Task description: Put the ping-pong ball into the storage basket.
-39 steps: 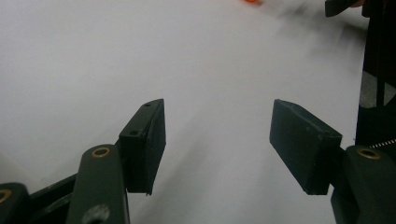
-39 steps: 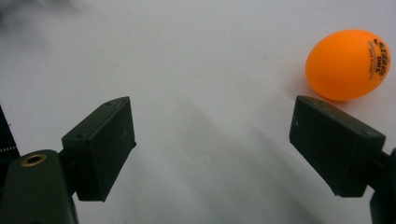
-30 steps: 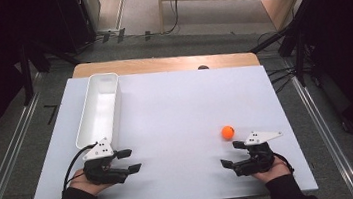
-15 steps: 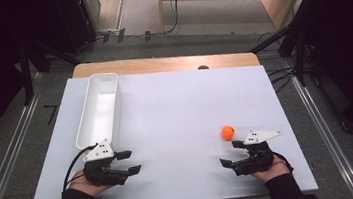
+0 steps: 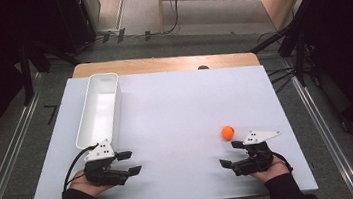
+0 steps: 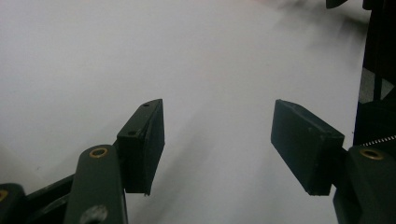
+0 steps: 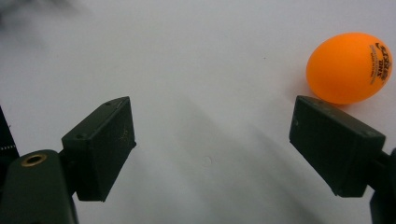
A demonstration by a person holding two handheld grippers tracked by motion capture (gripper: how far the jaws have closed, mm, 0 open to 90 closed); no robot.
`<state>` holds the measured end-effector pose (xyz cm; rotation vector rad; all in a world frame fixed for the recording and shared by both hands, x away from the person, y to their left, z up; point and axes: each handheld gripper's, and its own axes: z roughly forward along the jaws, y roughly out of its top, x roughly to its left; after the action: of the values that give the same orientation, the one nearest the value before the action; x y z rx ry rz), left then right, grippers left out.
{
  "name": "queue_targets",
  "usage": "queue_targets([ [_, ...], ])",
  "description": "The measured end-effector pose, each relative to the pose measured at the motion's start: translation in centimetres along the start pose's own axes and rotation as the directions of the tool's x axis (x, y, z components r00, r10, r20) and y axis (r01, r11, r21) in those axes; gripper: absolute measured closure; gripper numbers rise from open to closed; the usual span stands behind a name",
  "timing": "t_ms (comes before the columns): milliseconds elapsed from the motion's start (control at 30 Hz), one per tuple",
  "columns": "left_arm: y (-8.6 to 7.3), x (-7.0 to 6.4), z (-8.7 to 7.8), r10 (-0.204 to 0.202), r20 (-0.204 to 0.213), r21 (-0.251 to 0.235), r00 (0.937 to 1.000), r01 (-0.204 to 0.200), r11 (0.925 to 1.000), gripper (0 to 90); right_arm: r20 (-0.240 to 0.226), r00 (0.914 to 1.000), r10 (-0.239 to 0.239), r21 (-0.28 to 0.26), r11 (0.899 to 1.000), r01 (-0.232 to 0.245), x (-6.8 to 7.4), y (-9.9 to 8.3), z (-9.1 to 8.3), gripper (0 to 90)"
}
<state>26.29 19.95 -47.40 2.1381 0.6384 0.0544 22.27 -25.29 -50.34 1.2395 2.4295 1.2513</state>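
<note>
Both grippers are sitting released on the tabletop (image 5: pixel 185 108), the right gripper (image 5: pixel 232 154) resting just beside the orange ball (image 5: pixel 227 132), the left gripper (image 5: pixel 129 162) lying near the white bin (image 5: pixel 97 113).

Bare white surface (image 5: pixel 175 109) stretches between the two grippers, so either could pass across the middle unhindered. An orange ball (image 5: pixel 227 132) lies just beyond the right gripper (image 5: pixel 232 154), beside its outer jaw. A long white tray (image 5: pixel 96 114) stands ahead of the left gripper (image 5: pixel 129 162), walling off the left edge.
</note>
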Motion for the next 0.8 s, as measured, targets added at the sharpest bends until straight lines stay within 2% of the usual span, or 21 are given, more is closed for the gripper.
queue_targets([
  [433, 0.0, 0.1, 0.0, -0.010, -0.004, 0.002, 0.9999, 0.010, 0.9999, 35.6, 0.001, 1.0000, 0.002, 0.001, 1.000, -0.002, 0.0, 0.0, 0.0, 12.8],
  [567, 0.2, 0.0, 0.0, -0.011, -0.008, -0.012, 0.9999, 0.011, 0.9999, 35.6, 0.002, 1.0000, 0.002, 0.001, 1.000, -0.002, 0.0, 0.0, 0.0, 12.8],
  [700, 0.5, -0.5, 0.3, -0.030, 0.000, -0.028, 0.9995, 0.030, 0.9991, 35.4, 0.003, 1.0000, 0.005, 0.000, 1.000, -0.005, 0.0, 0.0, 0.0, 12.8],
  [800, 0.9, -1.0, 0.7, -0.027, -0.004, -0.028, 0.9996, 0.027, 0.9992, 30.8, 0.005, 1.0000, 0.005, 0.002, 1.000, -0.005, 0.0, -0.1, 0.0, 12.8],
])
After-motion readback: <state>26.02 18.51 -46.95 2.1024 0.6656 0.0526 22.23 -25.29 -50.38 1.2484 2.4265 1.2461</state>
